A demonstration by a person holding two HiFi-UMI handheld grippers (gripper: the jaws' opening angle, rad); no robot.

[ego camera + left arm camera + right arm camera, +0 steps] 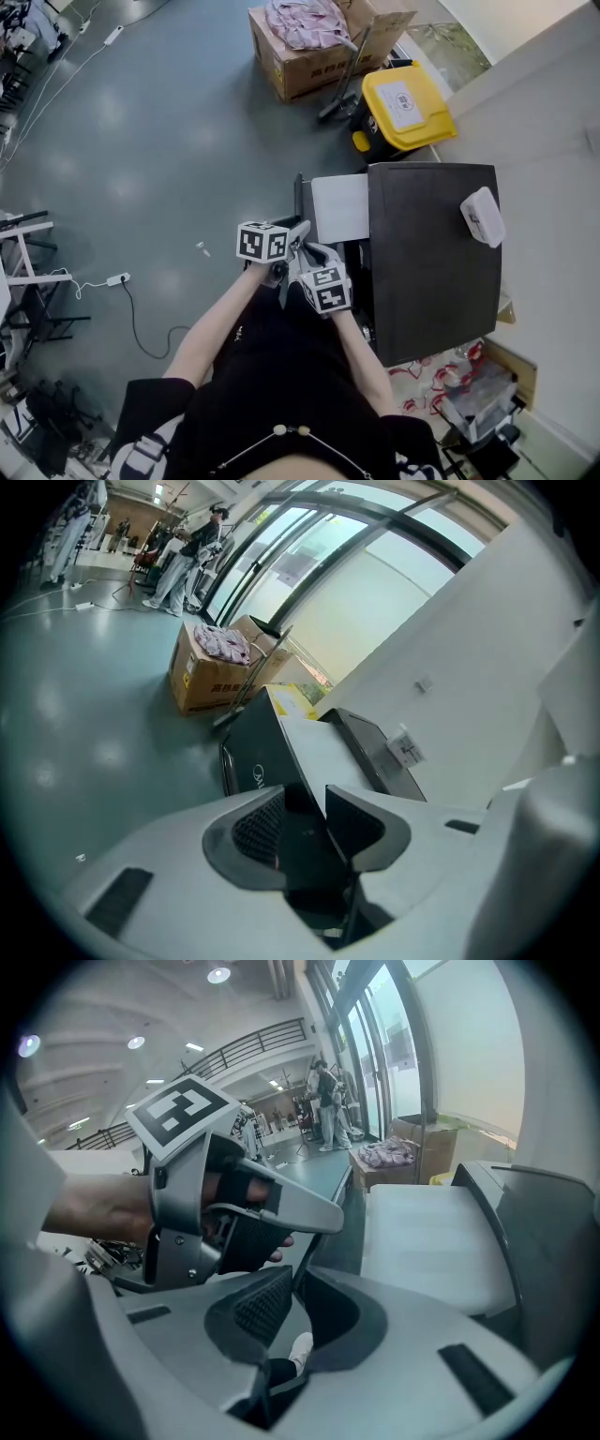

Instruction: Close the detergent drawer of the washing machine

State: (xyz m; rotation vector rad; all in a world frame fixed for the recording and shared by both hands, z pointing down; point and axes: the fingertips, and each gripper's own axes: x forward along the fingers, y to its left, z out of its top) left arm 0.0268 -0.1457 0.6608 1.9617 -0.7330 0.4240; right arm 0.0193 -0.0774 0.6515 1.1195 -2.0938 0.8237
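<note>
Your left tool (306,803) has its jaws set narrow, and as far as I can tell they're pinched on the dark front panel (262,752) of the detergent drawer (339,208). The panel runs straight down into the gap in the left gripper view. Your right tool (300,1274) sits just beside the left one, close enough that the left one's marker cube fills the left of the right gripper view. Its jaws are a little apart with nothing between them. All you see through the gap is floor (169,141) and a white shoe (300,1349). The panel's thin edge rises just past its tips.

So the drawer is out, not in. From the head view, the pale tray sticks out sideways from the black top of the washing machine (431,262), with the dark panel at its outer end right by your tools. A small white box (482,216) lies on the machine's top near the far edge.

Past the machine there's a yellow-lidded bin (405,108) on the floor. Just beyond that is an open cardboard box (300,66) with pinkish clothes (305,21) piled in it. Off to your left a white power strip (117,279) lies on the floor with its cable trailing. Way down the hall in the gripper views, a couple of people stand near the glass wall, too small to say more.
</note>
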